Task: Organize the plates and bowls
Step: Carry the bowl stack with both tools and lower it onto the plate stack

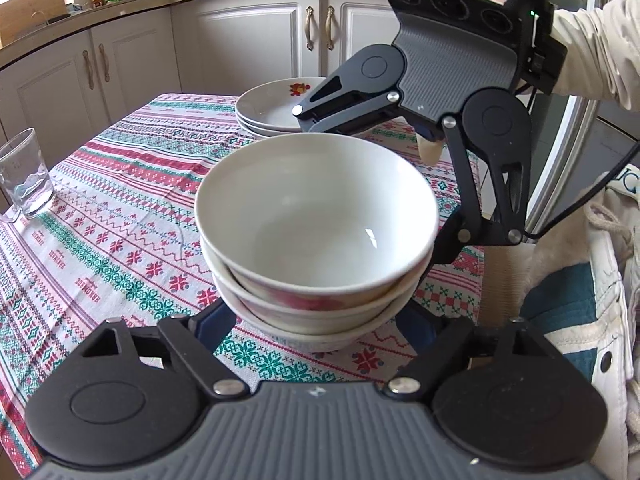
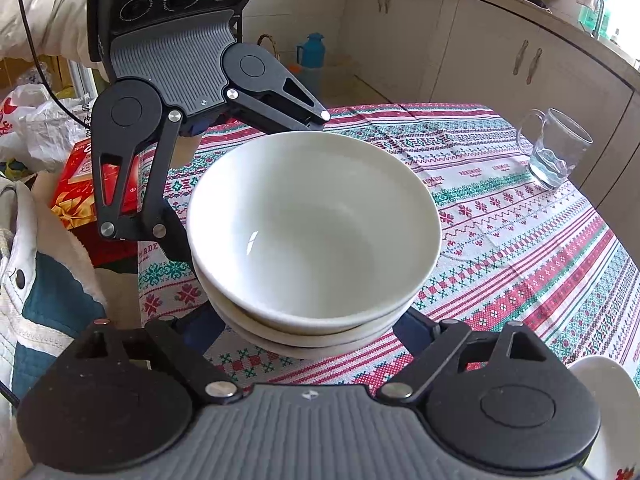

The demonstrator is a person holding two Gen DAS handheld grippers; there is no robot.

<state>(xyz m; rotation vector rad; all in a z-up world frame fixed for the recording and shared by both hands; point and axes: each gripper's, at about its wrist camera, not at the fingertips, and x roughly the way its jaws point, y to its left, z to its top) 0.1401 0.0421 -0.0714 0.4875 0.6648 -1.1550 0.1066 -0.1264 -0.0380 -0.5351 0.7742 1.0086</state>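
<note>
A stack of three white bowls stands on the patterned tablecloth, one nested in another. My left gripper reaches in from the near side. Its blue fingers lie against both flanks of the lowest bowl, and their tips are hidden under the stack. My right gripper straddles the same stack from the opposite side. Its blue fingers also sit against the lowest bowl. A stack of white plates with a red flower print lies beyond the bowls.
A glass mug with a little water stands near a table edge. A white dish sits beside my right gripper. A padded jacket and a red box lie off the table's side. Kitchen cabinets line the back.
</note>
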